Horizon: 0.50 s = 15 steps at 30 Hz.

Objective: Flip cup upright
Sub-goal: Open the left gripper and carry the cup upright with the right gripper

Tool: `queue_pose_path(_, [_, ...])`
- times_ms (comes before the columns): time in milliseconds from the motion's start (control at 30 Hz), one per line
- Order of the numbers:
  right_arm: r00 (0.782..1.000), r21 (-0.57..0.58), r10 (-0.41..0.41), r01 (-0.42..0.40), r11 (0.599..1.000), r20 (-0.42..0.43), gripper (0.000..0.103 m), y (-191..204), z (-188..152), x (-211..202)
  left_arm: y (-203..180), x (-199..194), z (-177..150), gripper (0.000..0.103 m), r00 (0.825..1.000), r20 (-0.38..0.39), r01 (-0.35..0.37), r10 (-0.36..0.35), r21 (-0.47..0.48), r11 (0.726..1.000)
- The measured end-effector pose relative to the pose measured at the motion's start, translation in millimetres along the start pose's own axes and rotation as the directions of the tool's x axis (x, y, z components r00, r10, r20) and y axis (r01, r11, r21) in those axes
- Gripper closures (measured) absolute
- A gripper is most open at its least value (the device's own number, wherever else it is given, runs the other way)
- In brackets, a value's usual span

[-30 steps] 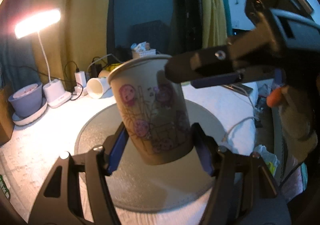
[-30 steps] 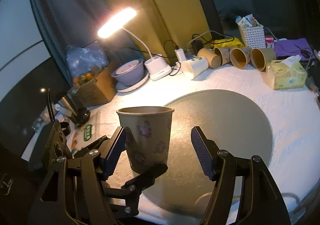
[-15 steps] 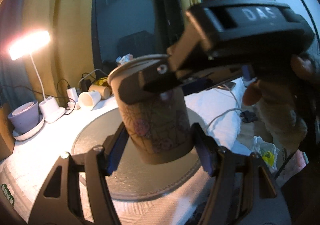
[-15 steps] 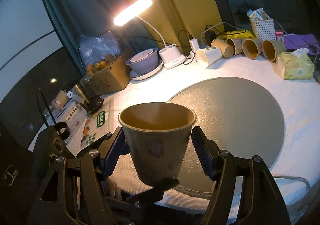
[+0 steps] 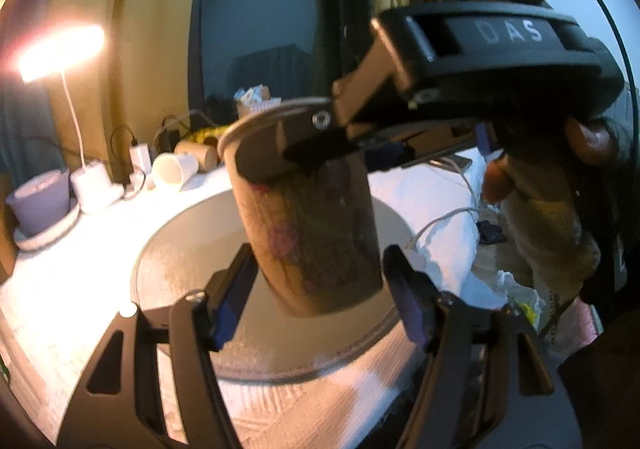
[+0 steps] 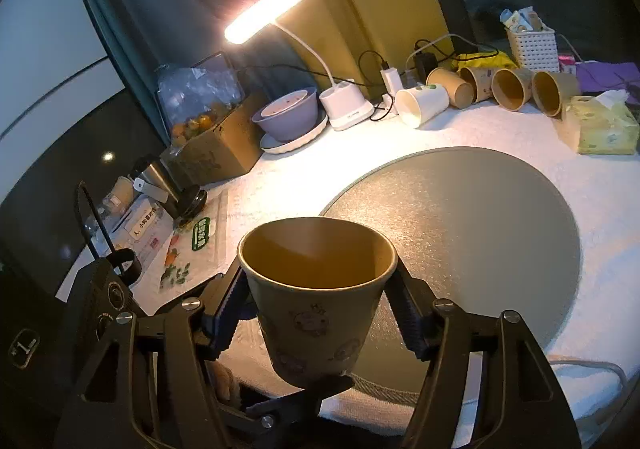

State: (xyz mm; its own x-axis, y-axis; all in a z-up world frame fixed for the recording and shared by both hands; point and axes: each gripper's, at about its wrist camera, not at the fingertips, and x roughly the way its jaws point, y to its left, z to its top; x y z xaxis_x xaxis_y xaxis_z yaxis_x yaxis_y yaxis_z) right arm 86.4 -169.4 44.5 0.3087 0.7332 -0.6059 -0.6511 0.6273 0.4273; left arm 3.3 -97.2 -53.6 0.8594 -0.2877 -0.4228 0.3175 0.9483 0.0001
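Observation:
A brown paper cup (image 6: 316, 297) with cartoon prints is upright in the air, mouth up. My right gripper (image 6: 316, 289) is shut on the cup near its rim, above the near edge of the round grey mat (image 6: 472, 233). In the left wrist view the cup (image 5: 316, 233) hangs between my left gripper's fingers (image 5: 316, 297), which stand open with gaps on both sides of the cup's base. The right gripper's black body (image 5: 480, 69) reaches in from the upper right and covers the cup's rim.
A lit desk lamp (image 6: 264, 11), a purple bowl on a plate (image 6: 288, 117), a white cup (image 6: 420, 103) and several brown cups (image 6: 508, 87) lying on their sides line the back. A tissue box (image 6: 604, 125) and white basket (image 6: 532, 45) are at back right. A cardboard box (image 6: 216, 145) is left.
My right gripper has closed on the cup near its rim. My left gripper's fingers have opened off the cup's base. The cup has stayed upright above the mat's near edge.

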Motion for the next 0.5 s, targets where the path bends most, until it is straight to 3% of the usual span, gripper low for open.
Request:
queue_pose_path(233, [0.996, -0.024, -0.07, 0.071, 0.997, 0.058, 0.035, 1, 8, 10, 19, 0, -4, 0.032, 0.999, -0.037, -0.011, 0.008, -0.072, 0.997])
queue_pose_path(400, [0.975, -0.071, -0.183, 0.193, 0.979, 0.129, 0.035, 0, 15, 17, 43, 2, -2, 0.032, 0.997, -0.074, -0.015, 0.003, -0.163, 0.986])
queue_pose_path(500, [0.95, -0.097, -0.263, 0.281, 0.955, 0.17, 0.035, -5, 17, 24, 56, 1, 0, 0.032, 0.997, -0.079, -0.036, 0.02, -0.211, 0.977])
